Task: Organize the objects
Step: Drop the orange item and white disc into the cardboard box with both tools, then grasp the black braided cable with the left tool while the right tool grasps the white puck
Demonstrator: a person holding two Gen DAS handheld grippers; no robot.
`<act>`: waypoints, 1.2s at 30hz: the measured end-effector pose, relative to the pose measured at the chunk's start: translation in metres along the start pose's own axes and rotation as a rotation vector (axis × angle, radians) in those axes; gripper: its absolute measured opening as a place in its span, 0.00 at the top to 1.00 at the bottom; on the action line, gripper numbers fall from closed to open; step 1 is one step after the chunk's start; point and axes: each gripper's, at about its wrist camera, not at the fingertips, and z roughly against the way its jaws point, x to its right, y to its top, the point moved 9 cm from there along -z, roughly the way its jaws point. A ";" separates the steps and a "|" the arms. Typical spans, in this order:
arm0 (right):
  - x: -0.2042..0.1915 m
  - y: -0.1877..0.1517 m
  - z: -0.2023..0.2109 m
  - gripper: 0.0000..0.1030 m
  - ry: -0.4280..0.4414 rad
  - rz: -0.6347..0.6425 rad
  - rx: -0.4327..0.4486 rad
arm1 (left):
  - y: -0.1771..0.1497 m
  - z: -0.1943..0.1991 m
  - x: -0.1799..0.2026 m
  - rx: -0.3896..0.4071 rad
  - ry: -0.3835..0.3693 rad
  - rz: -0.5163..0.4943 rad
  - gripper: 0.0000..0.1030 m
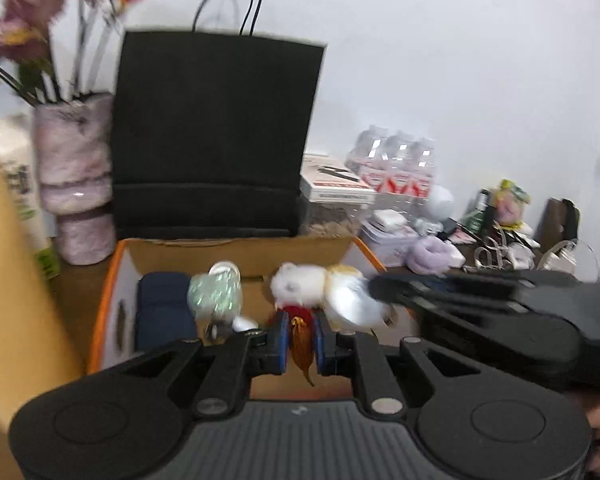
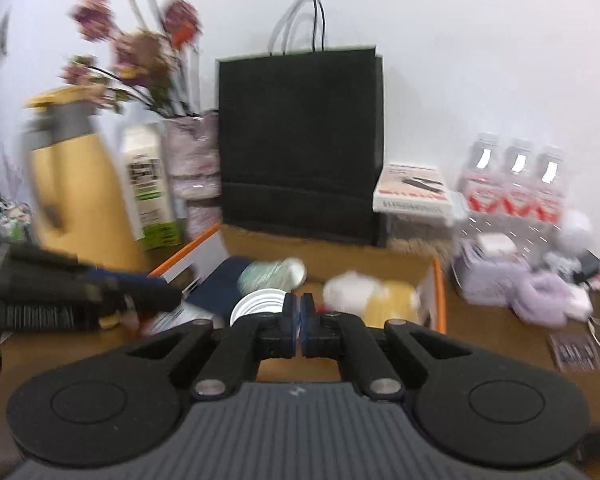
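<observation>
Pinching one plush toy [image 1: 300,334]: left tongs [image 1: 300,342] | right tongs [image 2: 299,326] closed, empty | three bottles [image 2: 514,184]

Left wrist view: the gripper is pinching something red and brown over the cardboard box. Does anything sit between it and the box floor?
Partly. The left gripper holds the red-brown item above the cardboard box. Just beyond it lies the white plush toy, with the right gripper reaching in from the right. The floor directly below looks bare, though blur limits certainty.

Both wrist views toward box [image 1: 236,252]
</observation>
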 end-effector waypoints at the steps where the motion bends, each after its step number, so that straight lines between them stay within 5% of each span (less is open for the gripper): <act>1: 0.004 0.011 -0.026 0.97 -0.010 -0.016 -0.012 | 0.004 -0.020 -0.003 -0.011 -0.017 0.007 0.93; 4: 0.027 0.023 -0.097 0.82 -0.018 -0.118 -0.059 | 0.012 -0.071 -0.037 -0.034 0.064 0.114 0.53; 5: 0.036 0.020 -0.118 0.61 -0.025 -0.157 -0.082 | 0.010 -0.082 -0.050 -0.037 0.084 0.165 0.52; 6: 0.046 0.016 -0.133 0.55 -0.040 -0.203 -0.109 | 0.008 -0.085 -0.058 -0.038 0.086 0.196 0.52; 9: 0.056 0.007 -0.137 0.53 -0.030 -0.262 -0.085 | 0.007 -0.079 -0.069 -0.017 0.047 0.232 0.45; 13: 0.050 0.004 -0.119 0.41 -0.061 -0.161 -0.076 | 0.021 -0.054 -0.072 0.030 0.103 0.180 0.39; 19: 0.045 0.018 -0.034 0.26 -0.051 -0.080 -0.014 | 0.027 0.031 -0.040 0.071 0.187 0.025 0.26; 24: 0.028 0.002 0.064 0.18 -0.028 -0.030 0.032 | -0.007 0.129 -0.002 0.180 0.141 -0.046 0.19; 27: 0.014 -0.031 0.129 0.06 0.015 -0.019 0.057 | -0.059 0.190 0.017 0.211 0.083 -0.032 0.13; 33: -0.024 -0.134 0.244 0.02 0.051 -0.072 0.050 | -0.190 0.276 0.052 0.186 0.013 -0.057 0.06; 36: -0.044 -0.194 0.286 0.02 0.047 -0.059 -0.006 | -0.241 0.292 0.048 0.113 0.009 0.031 0.07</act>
